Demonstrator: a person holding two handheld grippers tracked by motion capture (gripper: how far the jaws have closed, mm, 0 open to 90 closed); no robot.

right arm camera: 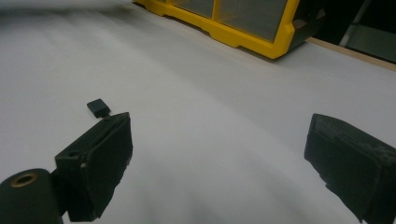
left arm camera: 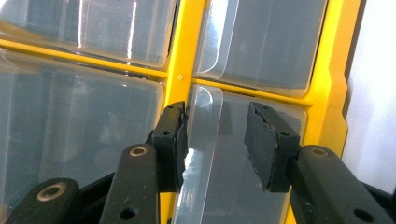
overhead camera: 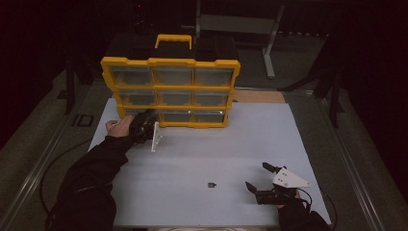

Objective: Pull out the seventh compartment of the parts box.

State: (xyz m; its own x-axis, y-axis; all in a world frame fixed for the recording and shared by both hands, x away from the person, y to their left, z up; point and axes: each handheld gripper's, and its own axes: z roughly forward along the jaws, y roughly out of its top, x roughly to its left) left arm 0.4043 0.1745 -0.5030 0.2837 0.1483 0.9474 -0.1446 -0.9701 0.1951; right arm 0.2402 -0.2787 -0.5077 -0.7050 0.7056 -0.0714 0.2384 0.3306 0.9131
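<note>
A yellow-framed organiser [overhead camera: 171, 91] with clear drawers stands upright at the back of the white table [overhead camera: 216, 144]. My left gripper [overhead camera: 144, 126] is at its bottom left drawer. In the left gripper view the jaws [left arm camera: 217, 126] straddle a clear plastic drawer tab [left arm camera: 203, 140]. The left pad [left arm camera: 180, 140] touches the tab and the right pad [left arm camera: 261, 144] stands off it. My right gripper [overhead camera: 256, 175] rests open near the table's front right. A small black part [overhead camera: 211, 185] lies just to its left, seen beyond the left jaw in the right gripper view [right arm camera: 97, 107].
The organiser's yellow frame [left arm camera: 180, 56] crosses the left gripper view, and its lower corner [right arm camera: 243, 35] shows far off in the right gripper view. Metal rails run along both sides of the table, with dark floor beyond them.
</note>
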